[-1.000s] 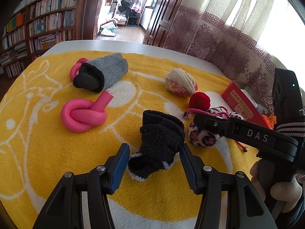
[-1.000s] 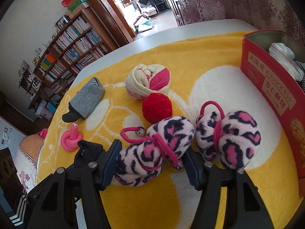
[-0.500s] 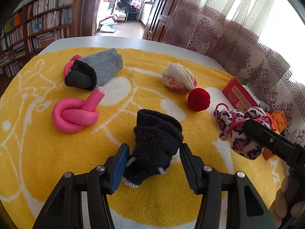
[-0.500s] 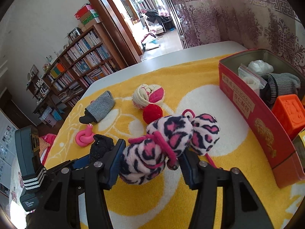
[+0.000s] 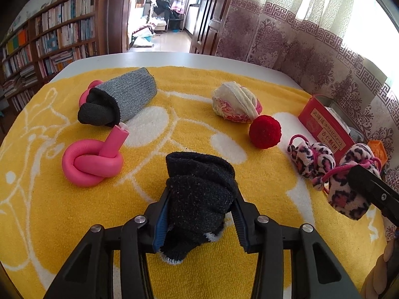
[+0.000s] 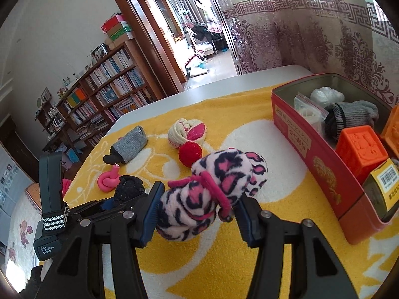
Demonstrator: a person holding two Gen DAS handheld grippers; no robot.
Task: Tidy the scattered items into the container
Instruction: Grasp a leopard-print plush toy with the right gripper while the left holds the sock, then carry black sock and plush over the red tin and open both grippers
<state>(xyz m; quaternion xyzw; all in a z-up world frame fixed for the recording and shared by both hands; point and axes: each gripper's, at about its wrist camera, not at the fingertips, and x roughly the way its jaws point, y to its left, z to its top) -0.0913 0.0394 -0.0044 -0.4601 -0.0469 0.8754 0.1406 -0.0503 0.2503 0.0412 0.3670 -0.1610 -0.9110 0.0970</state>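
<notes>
On a yellow towel [image 5: 49, 199] with white line drawings, scattered soft items lie beside a red tin [image 6: 314, 172]. Its side carries a cream label with red Asian characters, too small to read with certainty. Inside the tin sit a grey striped sock [image 6: 349, 117], a clear plastic bag [image 6: 305, 111], an orange embossed block [image 6: 359, 152] and a box with a barcode sticker [image 6: 385, 182].

The left gripper [image 5: 199, 214] is closing its jaws on a black fuzzy sock [image 5: 199, 194], its blue pads pressing the sock's sides. The right gripper [image 6: 197, 211] clamps a pink leopard-print plush bundle [image 6: 207, 196], lifted off the towel, near the tin's long wall. A black unit [image 6: 49, 199] on the left handle reads "Data Acquisition System".

Still on the towel: a knotted pink foam tube [image 5: 92, 162], a grey sock roll [image 5: 119, 102], a cream-and-pink cloth ball [image 5: 235, 104] and a red pompom [image 5: 264, 131].
</notes>
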